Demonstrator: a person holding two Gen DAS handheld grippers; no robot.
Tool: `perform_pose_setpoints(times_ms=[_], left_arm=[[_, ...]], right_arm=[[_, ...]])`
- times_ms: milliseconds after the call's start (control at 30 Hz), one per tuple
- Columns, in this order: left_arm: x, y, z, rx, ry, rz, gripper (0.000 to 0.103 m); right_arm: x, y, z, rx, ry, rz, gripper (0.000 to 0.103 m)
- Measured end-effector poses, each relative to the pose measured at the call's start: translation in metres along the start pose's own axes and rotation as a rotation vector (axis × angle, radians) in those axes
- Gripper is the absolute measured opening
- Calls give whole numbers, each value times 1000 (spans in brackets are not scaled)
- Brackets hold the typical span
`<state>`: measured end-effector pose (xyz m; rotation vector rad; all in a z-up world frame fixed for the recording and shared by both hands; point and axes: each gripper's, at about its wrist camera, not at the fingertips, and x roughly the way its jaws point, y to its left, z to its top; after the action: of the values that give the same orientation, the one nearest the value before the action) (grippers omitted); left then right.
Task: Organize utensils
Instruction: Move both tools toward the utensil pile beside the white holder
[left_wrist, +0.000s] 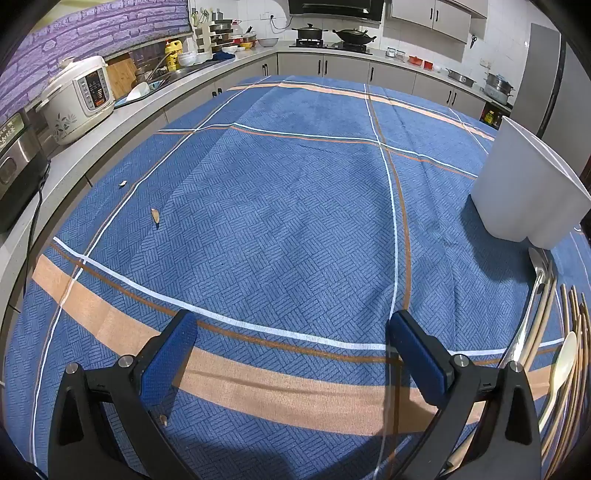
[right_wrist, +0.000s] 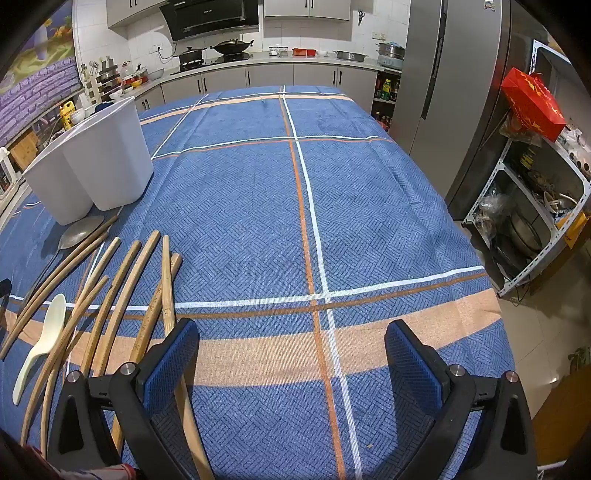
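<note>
Two empty claws hovering over a cloth-covered surface.
Left claw (left_wrist: 291, 354) and right claw (right_wrist: 291, 362) are gaping wide; chopsticks (right_wrist: 110, 295) and spoons are lying beside a white holder (right_wrist: 96, 158).

Table covered by blue plaid cloth (right_wrist: 240, 192); white holder (right_wrist: 92, 162), chopsticks (right_wrist: 122, 288), metal spoon (right_wrist: 79, 230), cream spoon (right_wrist: 44, 339) laid on it.

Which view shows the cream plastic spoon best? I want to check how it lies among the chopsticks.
The right wrist view. There the cream spoon shows whole, bowl up, lying among the wooden chopsticks on the blue tablecloth. The left wrist view catches it only at the distorted right edge, partly hidden behind the gripper's frame.
</note>
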<state>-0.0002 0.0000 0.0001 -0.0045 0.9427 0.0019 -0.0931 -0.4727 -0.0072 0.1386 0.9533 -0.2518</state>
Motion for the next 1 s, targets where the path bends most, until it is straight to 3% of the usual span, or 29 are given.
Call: perform_pose_setpoints(times_ms=[233, 400, 767, 1000], left_arm=[[-2, 1, -2, -5, 1, 6, 103], [-15, 7, -4, -21, 61, 29, 103], [-107, -9, -17, 53, -138, 78, 103], [-160, -28, -26, 94, -238, 87, 103]], right_arm=[[2, 1, 0, -11, 6, 3, 103], [2, -2, 0, -27, 38, 18, 103], [-27, -26, -32, 70, 78, -39, 99], [-85, -35, -56, 165, -20, -55, 98]])
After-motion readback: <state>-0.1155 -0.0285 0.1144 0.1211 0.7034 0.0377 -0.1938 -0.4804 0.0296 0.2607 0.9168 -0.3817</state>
